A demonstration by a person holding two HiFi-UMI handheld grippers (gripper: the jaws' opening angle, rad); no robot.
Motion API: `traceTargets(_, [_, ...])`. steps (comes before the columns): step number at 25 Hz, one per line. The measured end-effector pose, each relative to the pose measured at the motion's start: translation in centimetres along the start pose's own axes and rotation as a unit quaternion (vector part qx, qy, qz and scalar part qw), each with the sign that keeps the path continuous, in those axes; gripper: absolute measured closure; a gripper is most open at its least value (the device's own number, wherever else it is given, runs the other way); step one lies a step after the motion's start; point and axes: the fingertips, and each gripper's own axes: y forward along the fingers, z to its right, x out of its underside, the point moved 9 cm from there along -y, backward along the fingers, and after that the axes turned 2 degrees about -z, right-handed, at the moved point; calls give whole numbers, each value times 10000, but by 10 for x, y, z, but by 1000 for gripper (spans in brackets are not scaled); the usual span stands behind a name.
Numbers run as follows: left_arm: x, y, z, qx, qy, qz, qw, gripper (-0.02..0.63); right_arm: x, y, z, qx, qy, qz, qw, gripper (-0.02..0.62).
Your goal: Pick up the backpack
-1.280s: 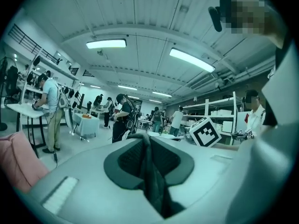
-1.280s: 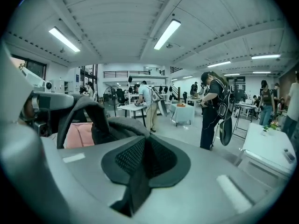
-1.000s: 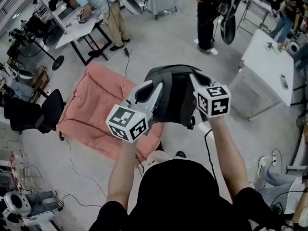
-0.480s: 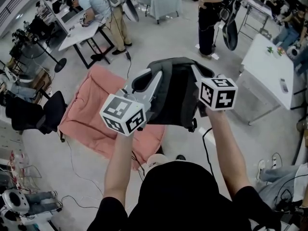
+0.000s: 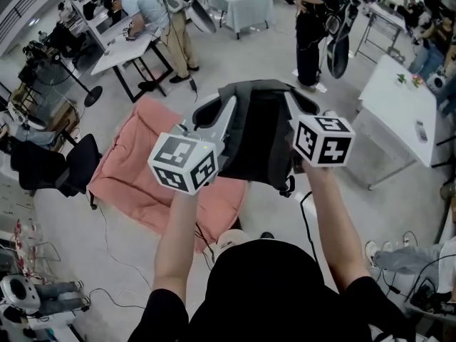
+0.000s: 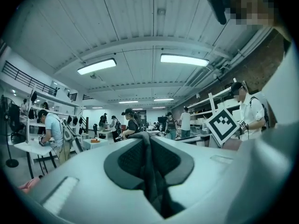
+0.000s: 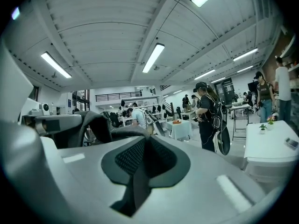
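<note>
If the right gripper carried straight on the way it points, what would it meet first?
The right gripper is shut on the backpack strap, which curves just past its tips: that comes first. Beyond, the way looks free, though depth is unclear.

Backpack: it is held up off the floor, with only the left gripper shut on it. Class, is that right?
No. Both grippers are shut on the backpack: the right gripper view shows the right gripper pinching its dark fabric, as the left gripper does. It is held up off the floor.
</note>
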Motion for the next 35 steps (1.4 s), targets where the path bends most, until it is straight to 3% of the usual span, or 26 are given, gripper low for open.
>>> traceTargets(12, [-8,5,-1,-400,-72,33,9992,572,-11,-7,-4,73,-245,100,9996,557])
traceTargets(35, [5,6,-12,-686,-112,-157,9975,571,0,-2,-13,-29,-403,9,9992,558])
